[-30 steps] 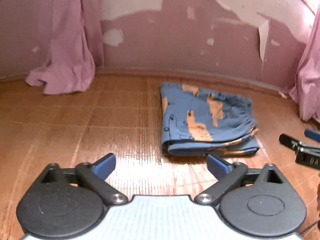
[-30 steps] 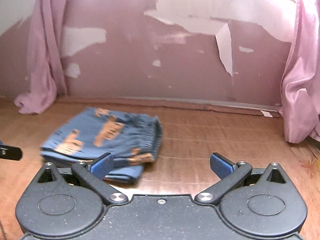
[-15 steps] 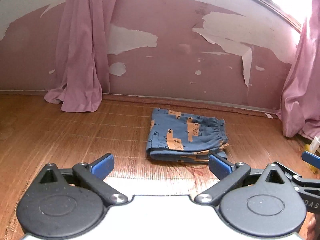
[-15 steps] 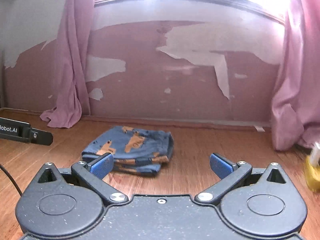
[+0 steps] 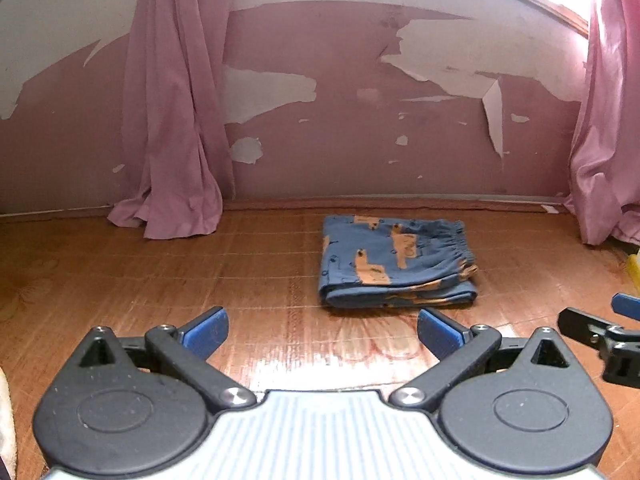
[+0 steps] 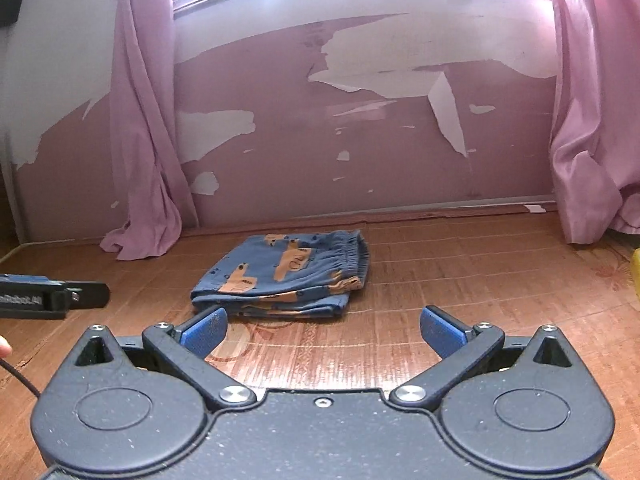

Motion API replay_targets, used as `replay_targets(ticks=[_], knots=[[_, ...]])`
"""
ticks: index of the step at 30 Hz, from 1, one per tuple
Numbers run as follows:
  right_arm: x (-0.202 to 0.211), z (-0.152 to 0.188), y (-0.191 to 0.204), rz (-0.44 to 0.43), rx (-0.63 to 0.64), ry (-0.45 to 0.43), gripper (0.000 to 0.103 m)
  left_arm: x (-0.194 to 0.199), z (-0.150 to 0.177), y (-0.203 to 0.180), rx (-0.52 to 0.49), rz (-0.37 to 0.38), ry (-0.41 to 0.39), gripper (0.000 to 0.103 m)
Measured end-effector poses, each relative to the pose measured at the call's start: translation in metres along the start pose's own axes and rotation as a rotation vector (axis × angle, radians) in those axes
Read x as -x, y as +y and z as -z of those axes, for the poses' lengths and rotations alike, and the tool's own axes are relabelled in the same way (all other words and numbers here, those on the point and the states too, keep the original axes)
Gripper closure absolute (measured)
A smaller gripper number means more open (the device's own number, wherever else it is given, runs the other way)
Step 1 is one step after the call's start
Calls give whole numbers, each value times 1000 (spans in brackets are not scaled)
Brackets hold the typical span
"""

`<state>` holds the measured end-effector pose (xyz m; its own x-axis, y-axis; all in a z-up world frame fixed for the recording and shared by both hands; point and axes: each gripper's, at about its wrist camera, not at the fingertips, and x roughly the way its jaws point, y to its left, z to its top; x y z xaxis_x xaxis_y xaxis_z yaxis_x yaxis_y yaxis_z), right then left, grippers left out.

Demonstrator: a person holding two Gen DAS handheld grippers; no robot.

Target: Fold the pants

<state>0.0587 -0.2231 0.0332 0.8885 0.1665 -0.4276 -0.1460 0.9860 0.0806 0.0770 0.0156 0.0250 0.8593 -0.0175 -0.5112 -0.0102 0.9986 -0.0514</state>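
Wooden floor (image 5: pixel 120 272), bounded at its far edge by a wall with peeling pink paint (image 5: pixel 360 80) and pink curtains at the far left (image 5: pixel 172 120) and far right (image 5: pixel 608 120) corners; bright window above.

Folded pants (image 5: pixel 394 266), blue with orange print, flat on the floor near its far edge, just short of the wall and between the two curtains. Compact rectangular stack, several layers visible along the near edge; gathered elastic waistband on the right side. Long axis roughly parallel to the far wall, left to right. Judged: folding complete or nearly so, no loose leg showing.

Left gripper (image 5: pixel 322 330), low over the floor, well short of the stack; blue fingers spread wide, nothing between them. Pants ahead and slightly right of its centre line.

Right gripper (image 6: pixel 322 328), likewise low and short of the stack; blue fingers spread wide, empty. Pants (image 6: pixel 286 276) ahead and slightly left of its centre line, near left corner of the stack just beyond the left fingertip (image 6: pixel 206 328). Neither gripper touching the cloth.

Key relation: stack lying between the two lines of approach, about equally reachable from either side. Any further tidying judged to call for a forward reach toward the near folded edge.
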Motion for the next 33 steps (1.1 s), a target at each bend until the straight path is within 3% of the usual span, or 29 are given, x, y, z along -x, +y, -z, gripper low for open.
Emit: replay_targets(ticks=[12, 33], knots=[[-7, 14, 5, -18, 23, -25, 1, -11, 21, 17, 73, -6, 21, 0], [0, 13, 4, -21, 46, -59, 1, -7, 22, 14, 61, -7, 8, 0]])
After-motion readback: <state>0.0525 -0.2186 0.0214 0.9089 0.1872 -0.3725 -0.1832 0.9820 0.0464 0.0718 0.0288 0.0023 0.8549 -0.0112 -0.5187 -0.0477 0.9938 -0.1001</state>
